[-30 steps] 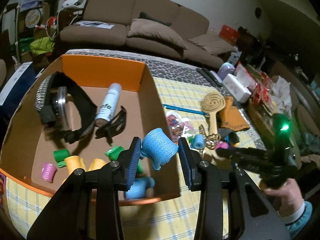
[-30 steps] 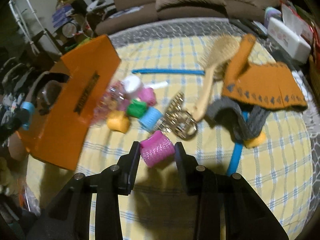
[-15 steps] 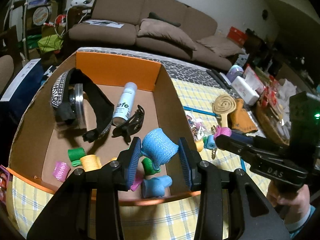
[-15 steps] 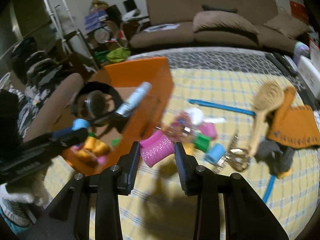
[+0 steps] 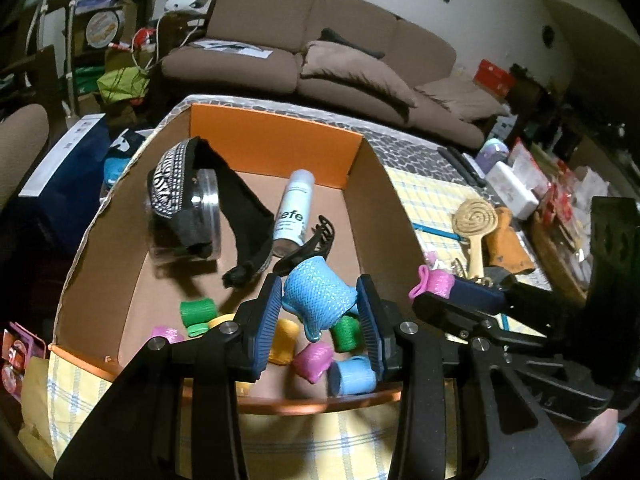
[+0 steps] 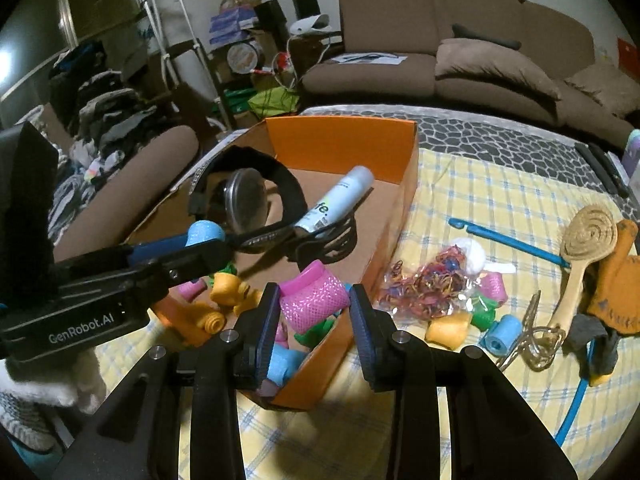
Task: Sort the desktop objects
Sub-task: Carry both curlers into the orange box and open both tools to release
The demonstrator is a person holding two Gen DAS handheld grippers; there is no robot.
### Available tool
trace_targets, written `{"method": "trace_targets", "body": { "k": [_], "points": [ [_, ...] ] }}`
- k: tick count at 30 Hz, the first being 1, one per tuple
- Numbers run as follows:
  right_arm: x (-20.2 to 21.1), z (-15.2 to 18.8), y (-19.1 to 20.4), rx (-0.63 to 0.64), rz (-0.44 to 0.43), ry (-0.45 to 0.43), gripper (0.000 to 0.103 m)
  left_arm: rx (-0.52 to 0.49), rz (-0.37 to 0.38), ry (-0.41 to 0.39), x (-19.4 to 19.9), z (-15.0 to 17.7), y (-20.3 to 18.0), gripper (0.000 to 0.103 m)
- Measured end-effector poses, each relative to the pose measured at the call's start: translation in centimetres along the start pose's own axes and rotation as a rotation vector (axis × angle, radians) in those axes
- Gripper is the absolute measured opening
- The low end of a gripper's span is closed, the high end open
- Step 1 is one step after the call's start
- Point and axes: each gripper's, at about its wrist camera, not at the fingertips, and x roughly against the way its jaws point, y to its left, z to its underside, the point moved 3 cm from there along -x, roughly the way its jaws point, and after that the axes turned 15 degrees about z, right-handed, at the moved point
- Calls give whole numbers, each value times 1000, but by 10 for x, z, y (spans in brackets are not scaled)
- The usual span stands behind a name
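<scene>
Clearly "GenRobot.AI" on left gripper (image 6: 208,236)

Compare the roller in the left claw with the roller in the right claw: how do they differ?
1. Colour: the left claw holds a blue roller; the right claw holds a pink roller.
2. Place: the blue roller hangs over the inside of the box; the pink roller hangs over the box's near corner.
3. Shape: the blue roller is squeezed into a waist; the pink roller looks less deformed.
Both are mesh tubes, pinched between the pads.

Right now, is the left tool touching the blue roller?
Touching. Left wrist view: the left tool pinches the blue roller, both pads pressed against its dented sides.
</scene>
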Motion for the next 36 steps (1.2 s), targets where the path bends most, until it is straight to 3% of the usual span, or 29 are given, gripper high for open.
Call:
{"method": "trace_targets", "body": {
  "k": [9,13,25,28,32,36],
  "points": [
    [5,-1,10,30,-10,-37,36,9,-14,18,-3,3,6,36],
    [-1,3,22,72,-24,-9,36,16,-7,32,-6,4,6,36],
    [4,2,13,61,-10,-20,43,62,-1,6,1,1,14,51],
    [6,0,8,42,2,-30,48,61,-9,3,2,1,15,55],
    [7,-2,2,23,23,-44,63,45,-34,-1,3,0,13,64],
    [9,-3,-2,11,50,-61,80,33,-54,-13,6,-1,13,82]
  ]
}}
